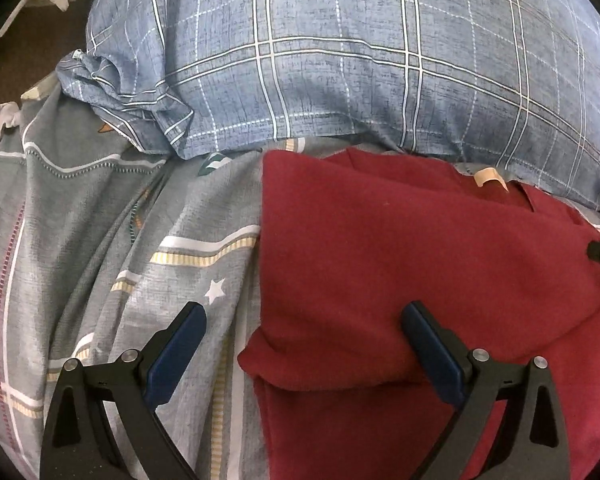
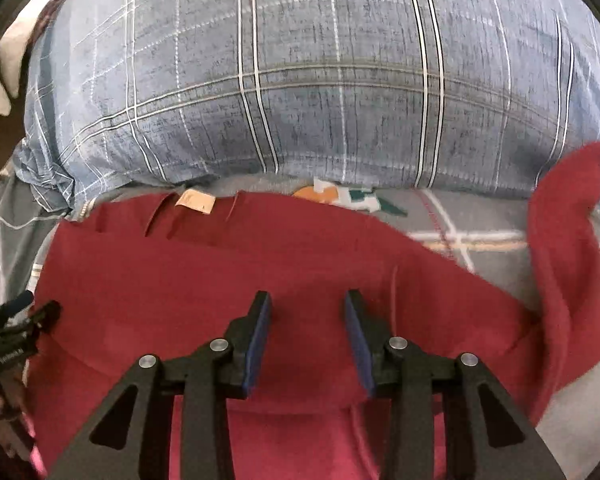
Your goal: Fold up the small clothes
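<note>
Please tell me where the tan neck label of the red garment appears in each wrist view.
Left wrist: tan neck label right of centre, upper half, below the pillow.
Right wrist: label left of centre, upper half.
Shared landmark: the blue plaid pillow just behind it.

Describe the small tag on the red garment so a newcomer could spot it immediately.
Start at the big blue plaid pillow across the top of the bed. Just below it lies the dark red garment, spread on the grey patterned sheet. At the garment's neckline, on the edge nearest the pillow, sits the tag: a small pale beige rectangle, the only light patch on plain red cloth.
</note>
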The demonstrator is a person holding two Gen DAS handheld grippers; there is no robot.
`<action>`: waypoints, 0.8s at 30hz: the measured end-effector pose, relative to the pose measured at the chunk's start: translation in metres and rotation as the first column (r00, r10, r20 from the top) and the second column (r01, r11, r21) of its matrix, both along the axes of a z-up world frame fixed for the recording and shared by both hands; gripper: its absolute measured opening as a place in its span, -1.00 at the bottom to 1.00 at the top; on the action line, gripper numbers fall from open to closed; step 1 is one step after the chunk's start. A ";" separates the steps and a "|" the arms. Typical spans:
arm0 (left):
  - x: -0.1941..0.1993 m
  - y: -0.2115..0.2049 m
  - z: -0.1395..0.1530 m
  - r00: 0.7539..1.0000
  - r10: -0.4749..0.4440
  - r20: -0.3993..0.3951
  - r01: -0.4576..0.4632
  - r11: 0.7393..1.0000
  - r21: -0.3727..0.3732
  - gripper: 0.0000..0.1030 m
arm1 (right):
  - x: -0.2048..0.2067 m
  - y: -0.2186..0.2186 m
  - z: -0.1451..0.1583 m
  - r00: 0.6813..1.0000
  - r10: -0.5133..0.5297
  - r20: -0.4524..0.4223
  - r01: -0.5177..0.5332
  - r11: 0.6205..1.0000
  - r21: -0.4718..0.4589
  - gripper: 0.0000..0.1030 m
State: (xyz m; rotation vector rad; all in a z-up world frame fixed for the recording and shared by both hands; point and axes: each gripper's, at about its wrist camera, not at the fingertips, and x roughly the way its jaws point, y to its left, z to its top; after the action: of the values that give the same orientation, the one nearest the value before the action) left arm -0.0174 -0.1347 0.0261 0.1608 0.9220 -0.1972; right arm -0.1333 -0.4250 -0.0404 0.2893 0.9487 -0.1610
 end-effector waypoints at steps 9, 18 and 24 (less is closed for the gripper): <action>-0.017 -0.003 0.022 0.996 -0.034 0.078 0.038 0.998 -0.055 0.92 | -0.029 0.009 0.011 0.999 -0.010 -0.044 0.008 0.998 -0.064 0.15; -0.001 0.005 0.003 0.996 -0.022 -0.087 0.013 0.995 -0.097 0.91 | -0.072 -0.046 0.048 0.980 -0.188 0.071 0.182 0.980 0.087 0.34; -0.005 0.004 0.003 0.997 -0.010 -0.083 0.002 0.996 -0.090 0.91 | -0.089 -0.131 0.066 0.921 -0.383 0.072 0.380 0.924 0.053 0.40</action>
State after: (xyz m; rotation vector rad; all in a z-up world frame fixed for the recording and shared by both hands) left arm -0.0228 -0.1312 0.0291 0.0730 0.9938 -0.2518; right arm -0.2220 -0.5562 0.0255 0.5121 0.8073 -0.4870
